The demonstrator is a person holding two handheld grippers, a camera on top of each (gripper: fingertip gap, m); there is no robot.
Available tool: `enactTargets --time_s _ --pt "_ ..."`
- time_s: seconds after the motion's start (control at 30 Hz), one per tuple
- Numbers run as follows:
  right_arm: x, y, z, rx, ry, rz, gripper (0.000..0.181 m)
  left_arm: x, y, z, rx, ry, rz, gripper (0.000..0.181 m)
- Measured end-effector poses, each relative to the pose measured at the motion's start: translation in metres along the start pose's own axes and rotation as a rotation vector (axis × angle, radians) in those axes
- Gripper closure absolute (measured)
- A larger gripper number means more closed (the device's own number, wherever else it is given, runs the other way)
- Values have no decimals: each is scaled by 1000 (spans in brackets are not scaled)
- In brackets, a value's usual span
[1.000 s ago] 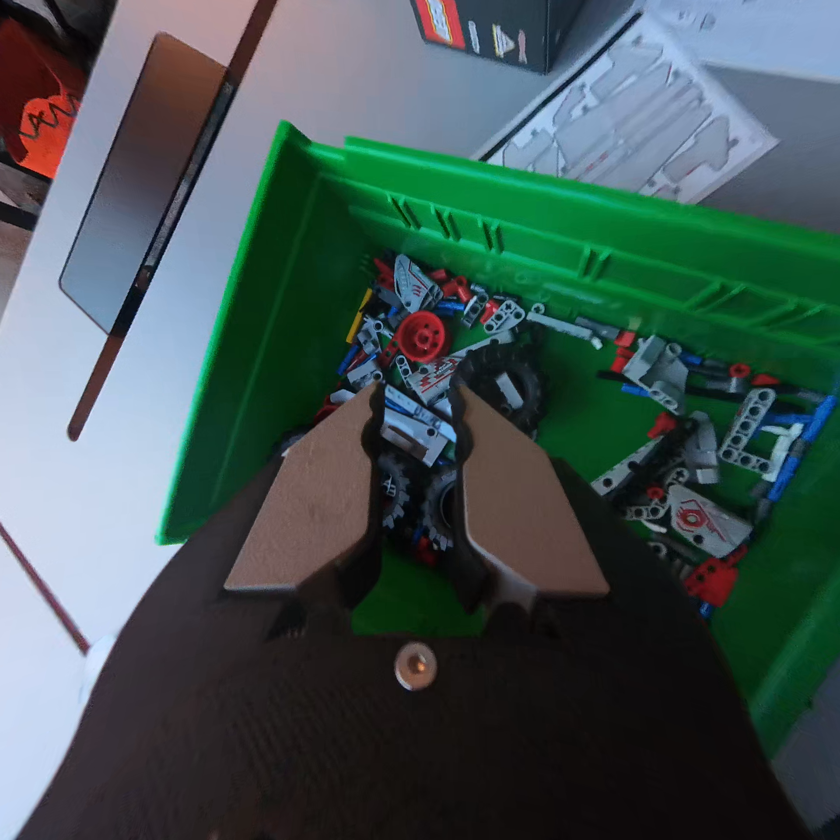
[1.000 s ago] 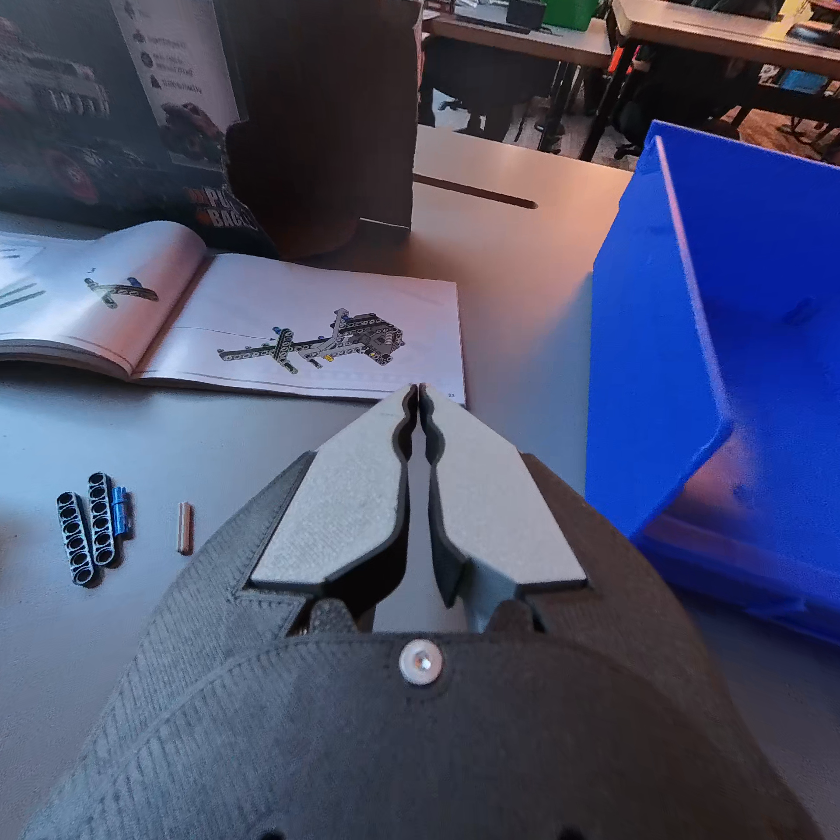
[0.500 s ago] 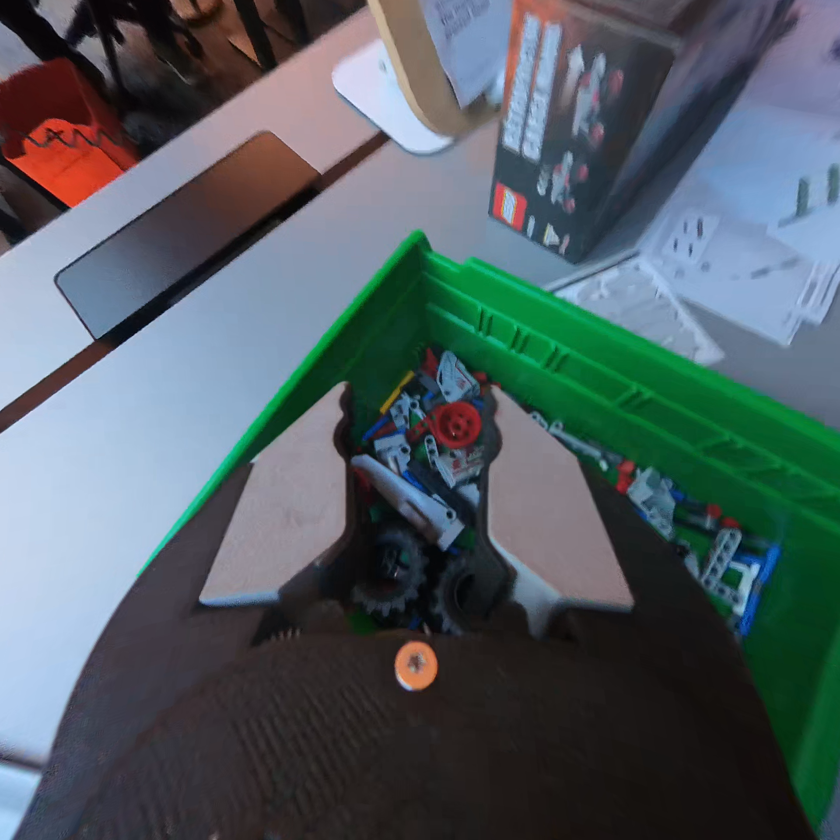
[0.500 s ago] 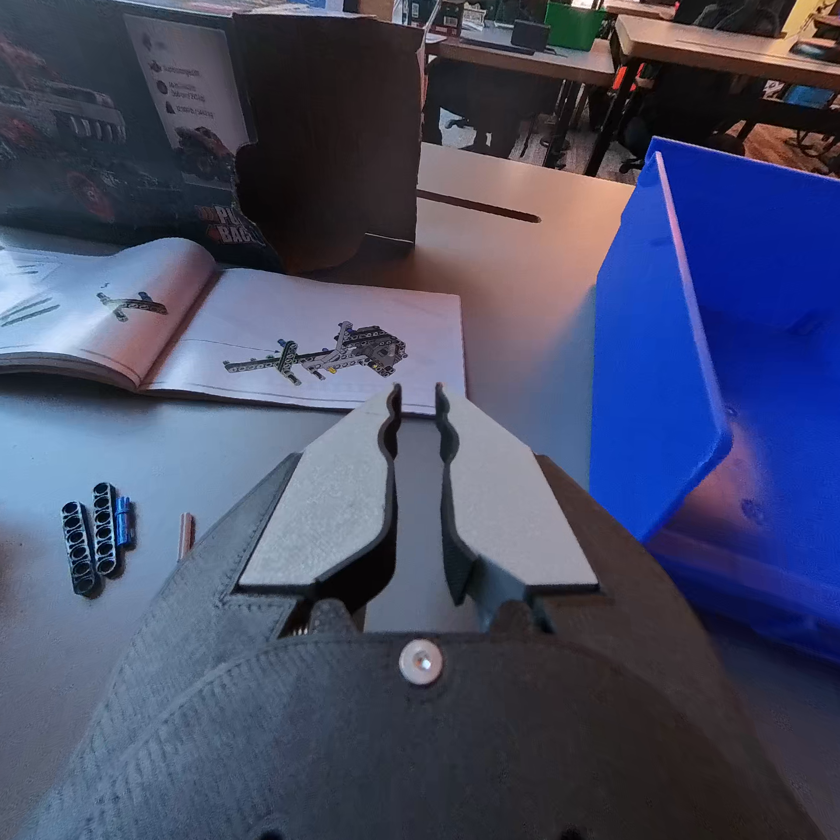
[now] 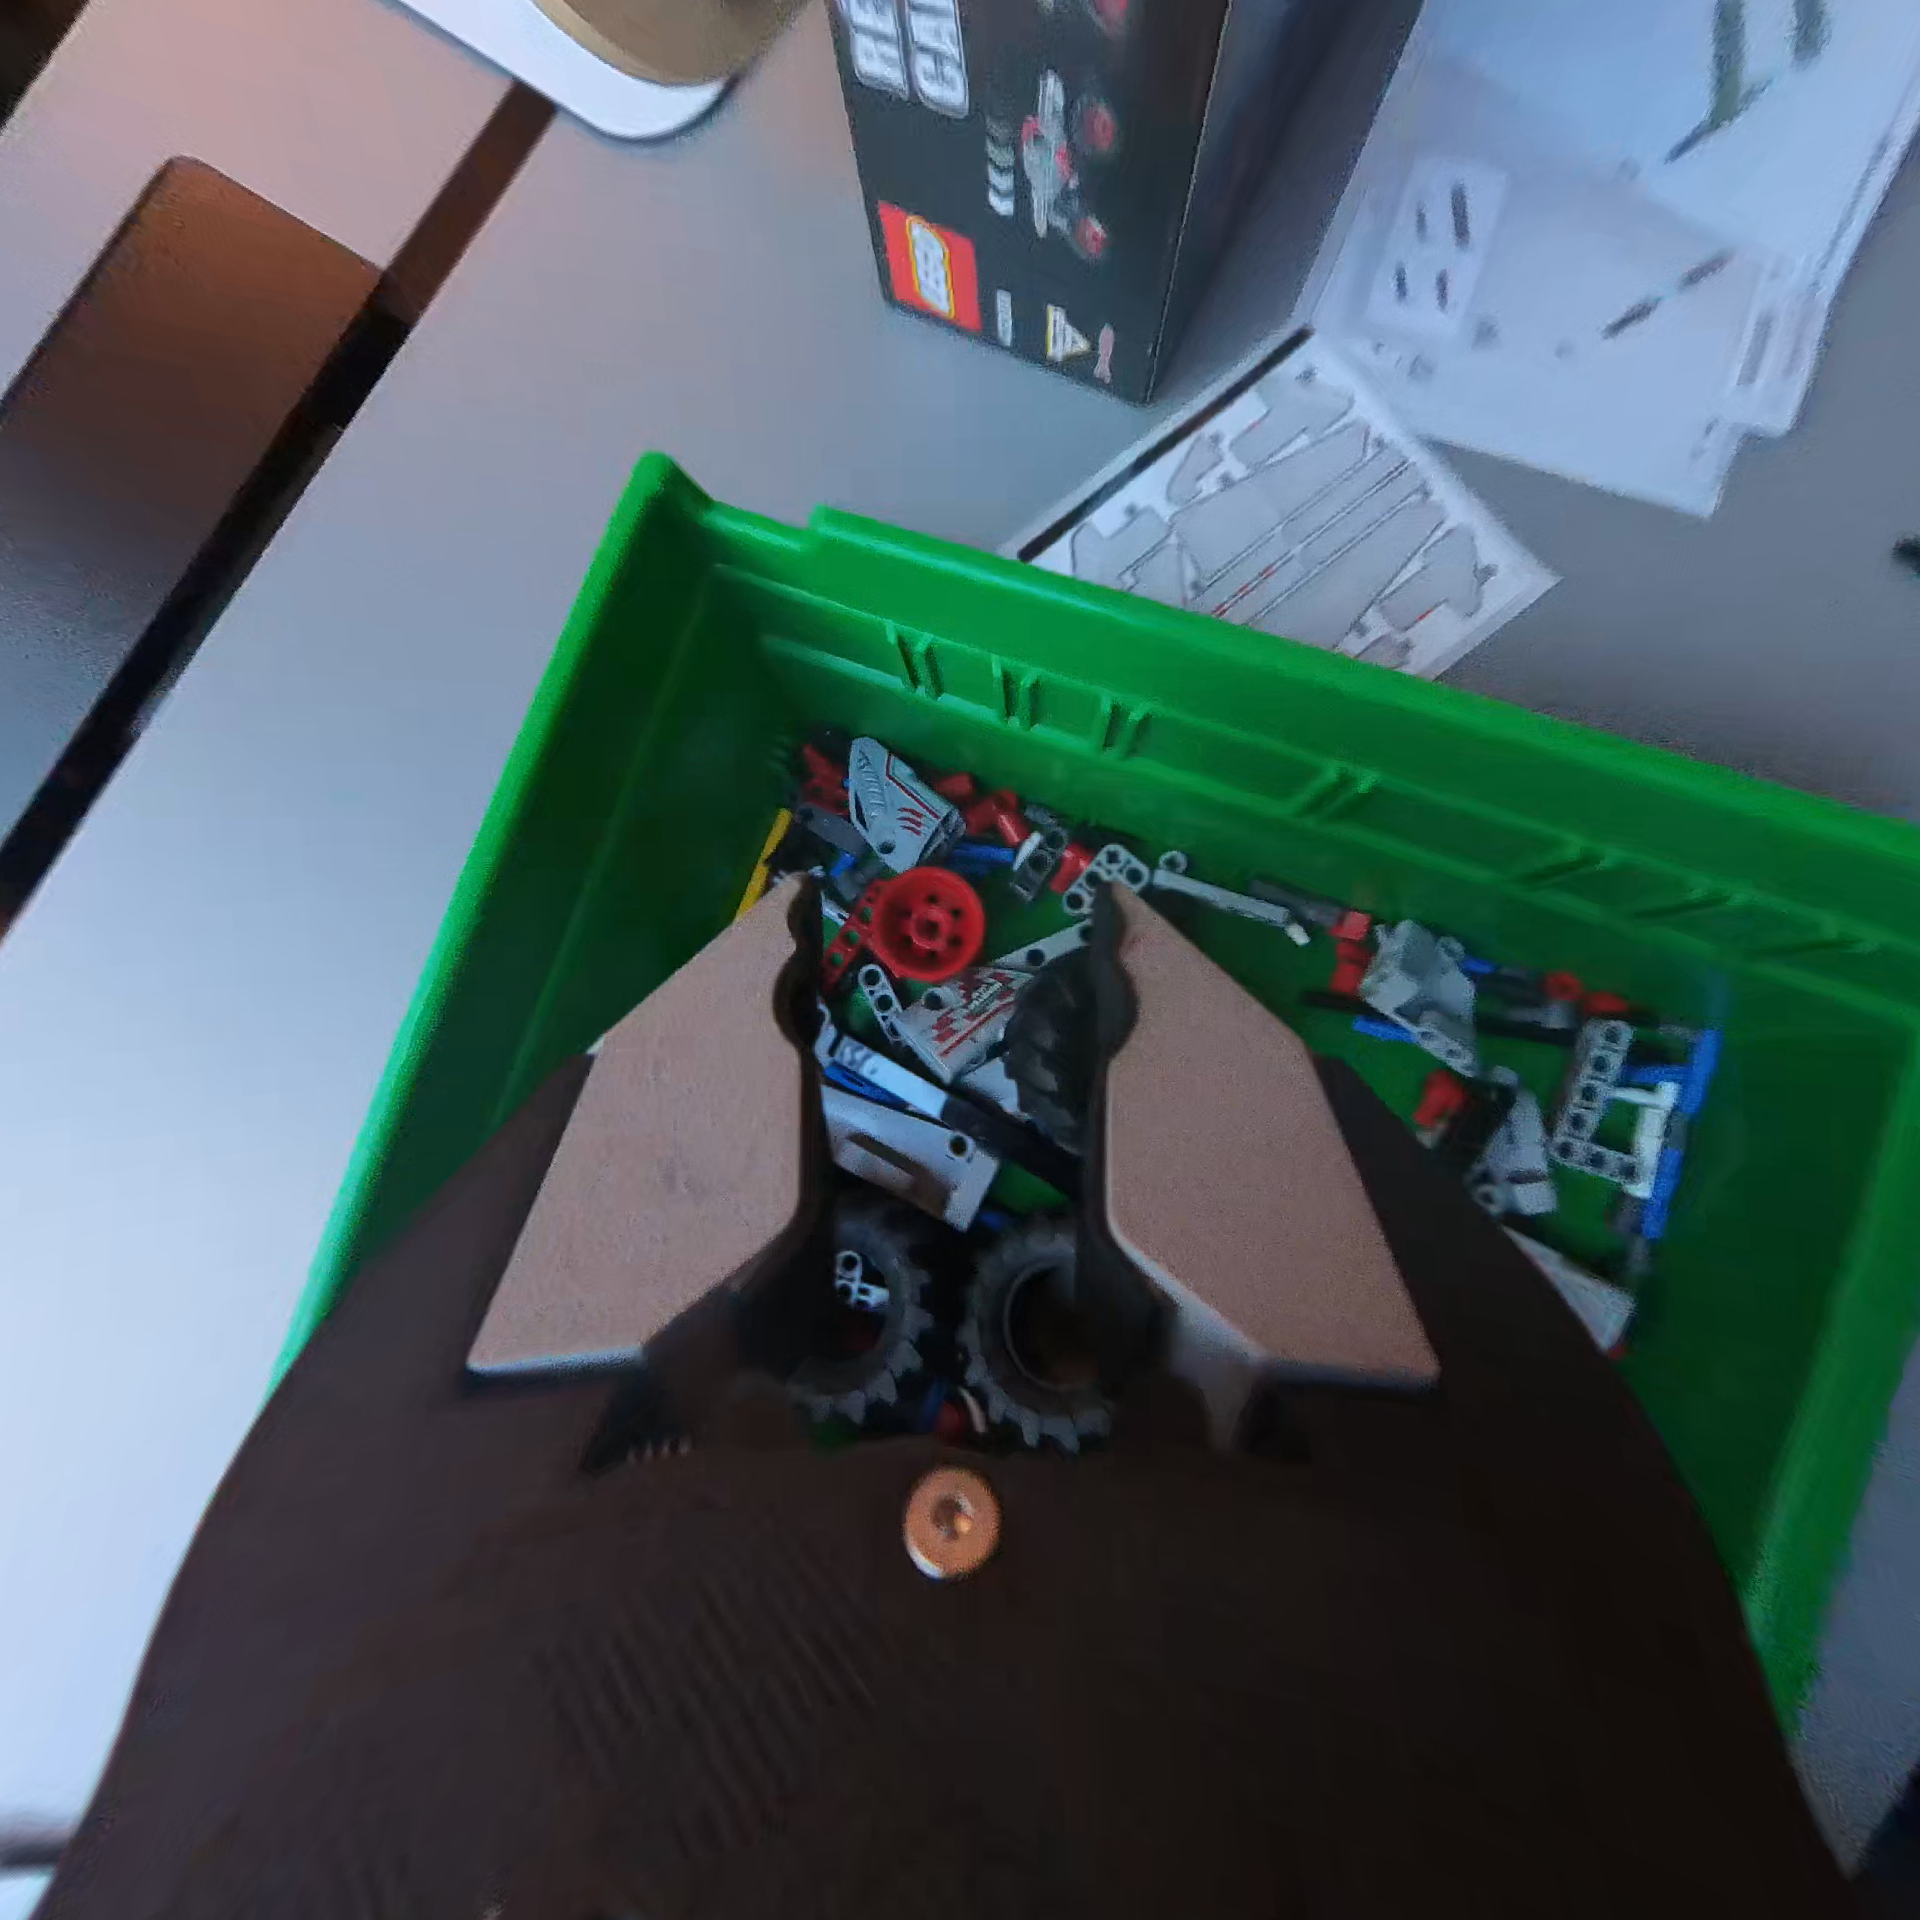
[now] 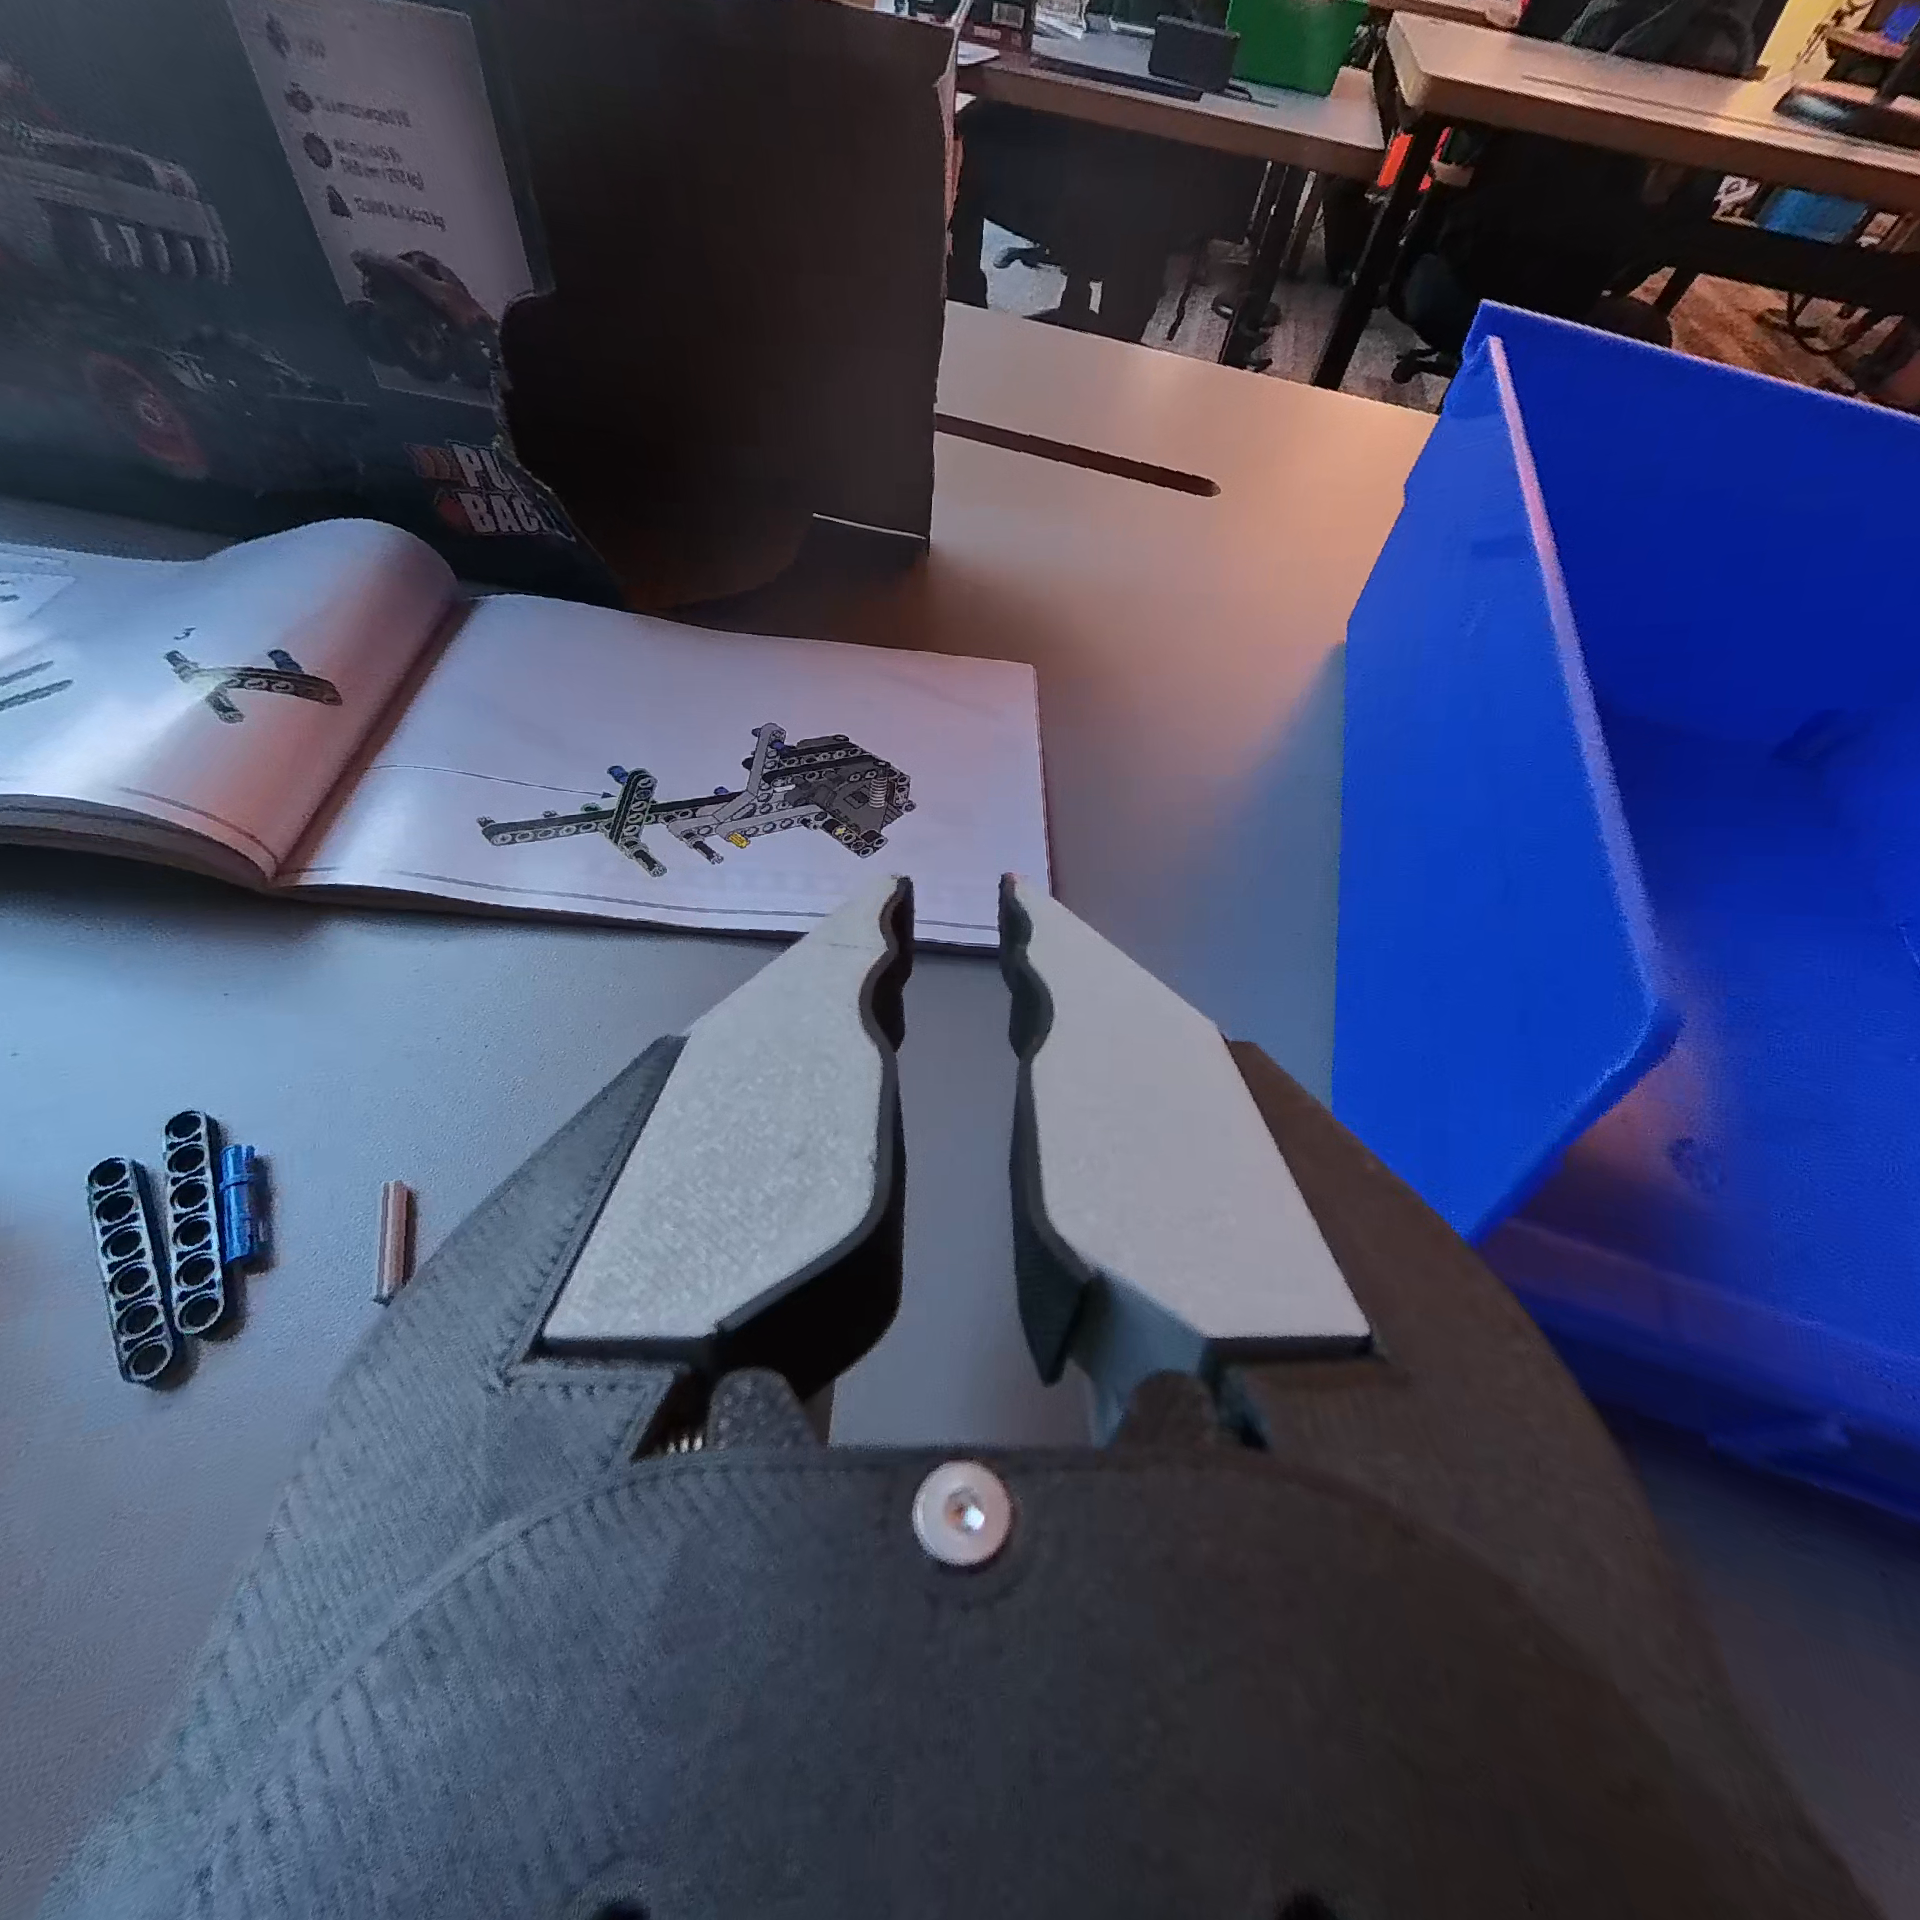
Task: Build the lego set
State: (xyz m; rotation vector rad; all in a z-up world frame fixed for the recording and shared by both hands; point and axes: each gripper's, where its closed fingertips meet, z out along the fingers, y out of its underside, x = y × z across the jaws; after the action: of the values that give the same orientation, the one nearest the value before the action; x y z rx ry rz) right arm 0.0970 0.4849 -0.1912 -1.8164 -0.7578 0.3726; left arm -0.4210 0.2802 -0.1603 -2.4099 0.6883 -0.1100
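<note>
Now the left gripper (image 5: 951, 909) hangs wide open and empty over the lego pieces (image 5: 935, 987) in the green bin (image 5: 582, 831), wider than a second ago. Two black beams (image 6: 166, 1242) lie lengthwise, pointing away, left of the right gripper (image 6: 954, 885), whose once-closed jaws show a small gap, holding nothing.

set box (image 5: 1049, 177) upper centre of left wrist view: bearing a red-and-yellow logo and white lettering | same box (image 6: 260, 239) upper left of right wrist view: showing printed text panels | open booklet (image 6: 665, 769): carrying small step numerals
</note>
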Motion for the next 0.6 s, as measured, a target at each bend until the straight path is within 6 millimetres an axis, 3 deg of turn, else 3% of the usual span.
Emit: enactTargets --time_s 0.13,0.27,0.3,0.37,0.43,0.53,0.6 --pt "-1 1 1 -7 1 -12 169 13 9 27 -134 23 123 134" --pt "-3 0 0 0 1 -30 171 12 37 50 -323 19 181 144" --pt "-3 -1 -1 5 1 -33 171 0 43 50 -371 -38 183 147" --pt "-4 -2 -2 16 0 -37 172 -44 54 34 -509 -279 247 160" --pt "-5 -3 -3 24 -4 -36 172 -70 45 19 -479 -425 290 165" --pt "-6 -3 -4 29 -13 -34 173 -61 42 16 -427 -315 167 157" --pt "-7 -3 -4 28 -18 -36 173 -64 54 13 -478 -302 86 150"
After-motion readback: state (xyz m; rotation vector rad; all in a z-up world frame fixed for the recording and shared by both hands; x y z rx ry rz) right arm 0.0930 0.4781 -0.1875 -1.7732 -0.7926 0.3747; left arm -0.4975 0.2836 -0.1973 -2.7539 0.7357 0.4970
